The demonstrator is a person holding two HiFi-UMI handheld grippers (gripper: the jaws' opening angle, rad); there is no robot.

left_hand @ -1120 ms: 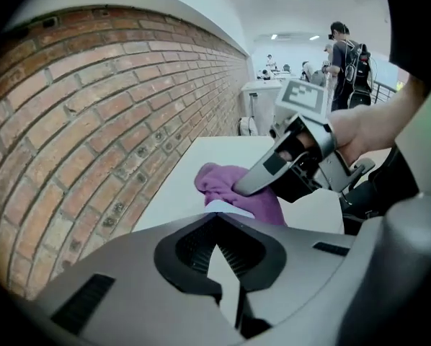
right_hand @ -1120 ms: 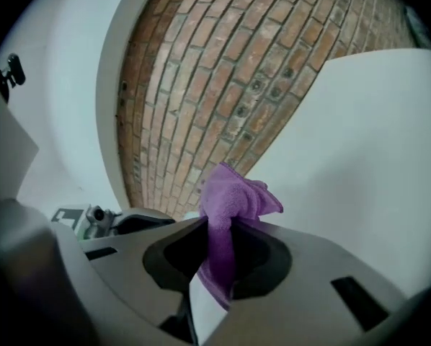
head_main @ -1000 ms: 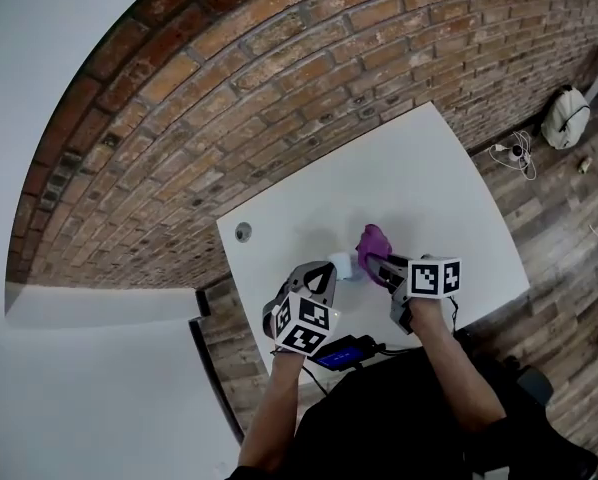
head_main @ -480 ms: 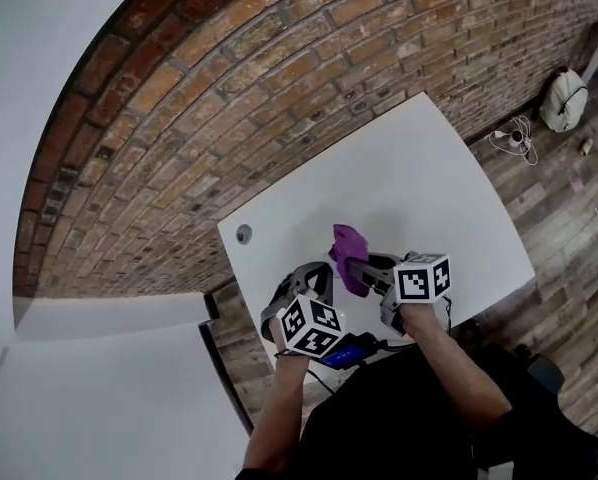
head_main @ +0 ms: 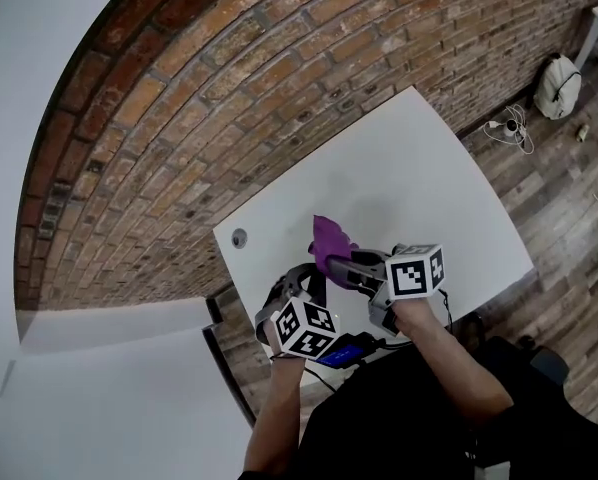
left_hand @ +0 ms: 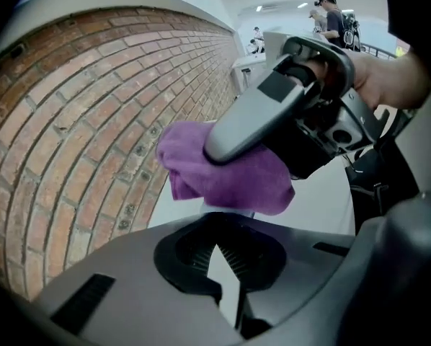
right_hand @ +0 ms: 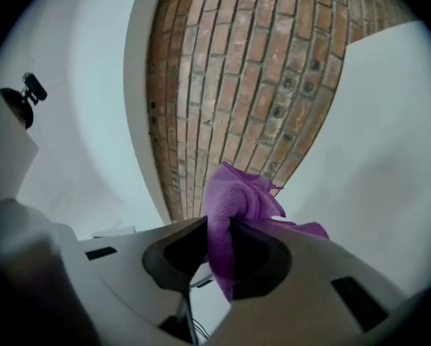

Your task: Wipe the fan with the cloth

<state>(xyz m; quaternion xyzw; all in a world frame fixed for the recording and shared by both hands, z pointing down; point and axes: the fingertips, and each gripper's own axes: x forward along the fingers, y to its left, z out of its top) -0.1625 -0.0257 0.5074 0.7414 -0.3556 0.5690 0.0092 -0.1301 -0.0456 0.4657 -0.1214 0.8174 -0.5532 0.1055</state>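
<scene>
Table (head_main: 429,188) white, set against a brick wall (head_main: 239,88); work sits at its near edge. Right gripper (head_main: 341,266) is held about level, jaws clamped on the cloth (head_main: 327,240), which is purple, bunched and off the tabletop. Left gripper (head_main: 301,280) is tilted down with its jaws together and nothing clearly pinched. In the left gripper view its tips point at a pale thing just under the cloth, which I take to be the fan (left_hand: 226,211). The cloth lies right over it, seemingly touching; whether the left tips touch it I cannot tell. The head view hides the fan behind the cloth and grippers. Judgement: the cloth is fetched and brought to the fan, so the wipe is either starting or mid-way. No dirt or wiped patch shows, so how much is done is unknown, and putting things down remains. Counts: one wall, one table, two grippers, one cloth, one fan.
</scene>
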